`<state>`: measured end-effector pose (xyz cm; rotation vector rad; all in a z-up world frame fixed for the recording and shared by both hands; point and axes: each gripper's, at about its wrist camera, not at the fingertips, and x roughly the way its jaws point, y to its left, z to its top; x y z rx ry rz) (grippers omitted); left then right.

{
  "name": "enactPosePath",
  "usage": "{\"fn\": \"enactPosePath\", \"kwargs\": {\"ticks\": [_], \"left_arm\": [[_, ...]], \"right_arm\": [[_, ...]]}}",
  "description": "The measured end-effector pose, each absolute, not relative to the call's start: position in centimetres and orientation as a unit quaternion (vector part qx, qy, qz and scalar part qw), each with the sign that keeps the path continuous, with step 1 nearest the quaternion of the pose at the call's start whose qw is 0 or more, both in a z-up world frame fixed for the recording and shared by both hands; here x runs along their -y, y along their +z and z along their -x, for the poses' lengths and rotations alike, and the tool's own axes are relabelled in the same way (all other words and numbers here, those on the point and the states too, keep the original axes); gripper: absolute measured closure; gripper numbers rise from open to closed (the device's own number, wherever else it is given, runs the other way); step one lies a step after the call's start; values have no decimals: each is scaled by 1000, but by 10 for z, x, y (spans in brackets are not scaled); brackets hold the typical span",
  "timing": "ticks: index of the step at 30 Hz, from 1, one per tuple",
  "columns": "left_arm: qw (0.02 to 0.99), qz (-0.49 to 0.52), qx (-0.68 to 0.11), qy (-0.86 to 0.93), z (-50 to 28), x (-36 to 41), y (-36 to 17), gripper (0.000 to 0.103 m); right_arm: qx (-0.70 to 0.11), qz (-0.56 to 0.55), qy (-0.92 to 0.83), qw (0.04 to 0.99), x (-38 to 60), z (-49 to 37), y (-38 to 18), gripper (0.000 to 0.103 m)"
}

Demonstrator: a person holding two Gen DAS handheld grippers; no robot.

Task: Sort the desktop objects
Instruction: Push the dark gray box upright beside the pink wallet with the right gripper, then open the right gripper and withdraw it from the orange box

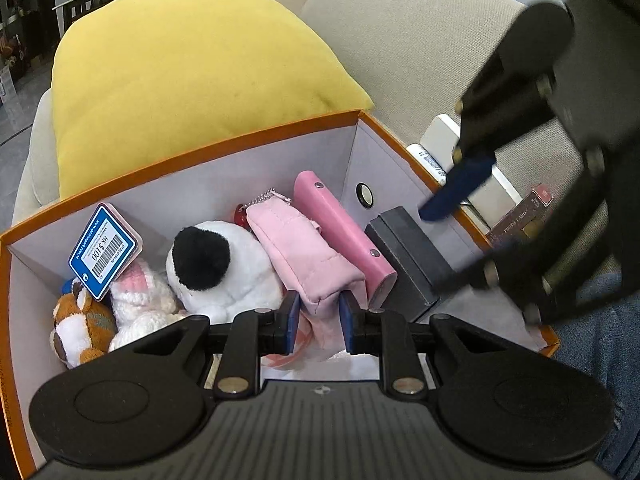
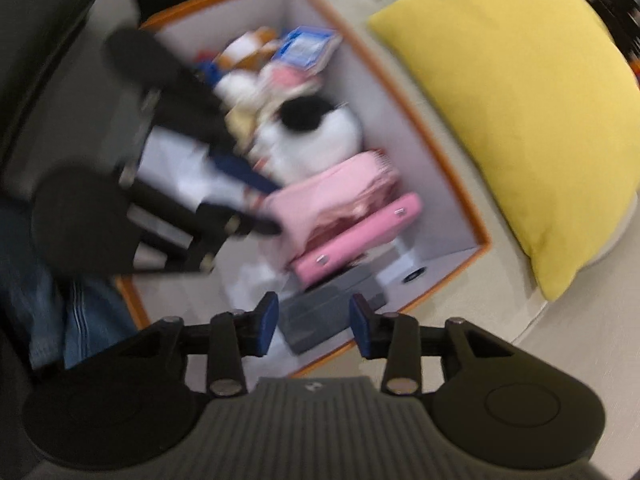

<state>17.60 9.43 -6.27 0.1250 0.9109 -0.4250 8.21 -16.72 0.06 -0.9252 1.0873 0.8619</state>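
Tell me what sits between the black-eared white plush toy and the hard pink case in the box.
In the left wrist view, a soft pink fabric pouch lies between the plush toy and the pink case.

Even light; right view motion-blurred

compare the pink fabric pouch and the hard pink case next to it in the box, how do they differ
The pouch is soft, stitched fabric with a bead chain at its top; the case is smooth and rigid with metal snaps. The pouch looks paler and puffier; the case is flatter and deeper pink. The left claw has the pouch's end between its fingers; the case sits free. Both are pink, lying side by side in the orange box.
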Motion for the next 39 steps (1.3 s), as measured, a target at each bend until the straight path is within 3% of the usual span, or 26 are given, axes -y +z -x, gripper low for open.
{"fn": "enactPosePath", "kwargs": {"ticks": [11, 27, 30, 31, 33, 36, 39], "left_arm": [[876, -56, -434, -204, -175, -100, -63, 79], [880, -63, -430, -190, -163, -88, -64, 78], [880, -64, -432, -184, -156, -81, -67, 78], [879, -63, -436, -182, -153, -80, -68, 78], [876, -64, -443, -178, -147, -75, -74, 78], [876, -62, -445, -176, -139, -69, -77, 78], [876, -52, -445, -175, -130, -65, -77, 78]], "right_arm": [[-405, 560, 387, 611, 154, -57, -43, 49], [-323, 588, 387, 633, 175, -81, -39, 71], [-311, 623, 381, 608, 178, -77, -47, 66], [-300, 633, 380, 604, 175, -74, -48, 56], [-278, 651, 377, 598, 174, -62, -52, 46], [-262, 678, 378, 574, 175, -65, -57, 41], [-270, 683, 385, 560, 174, -67, -57, 47]]}}
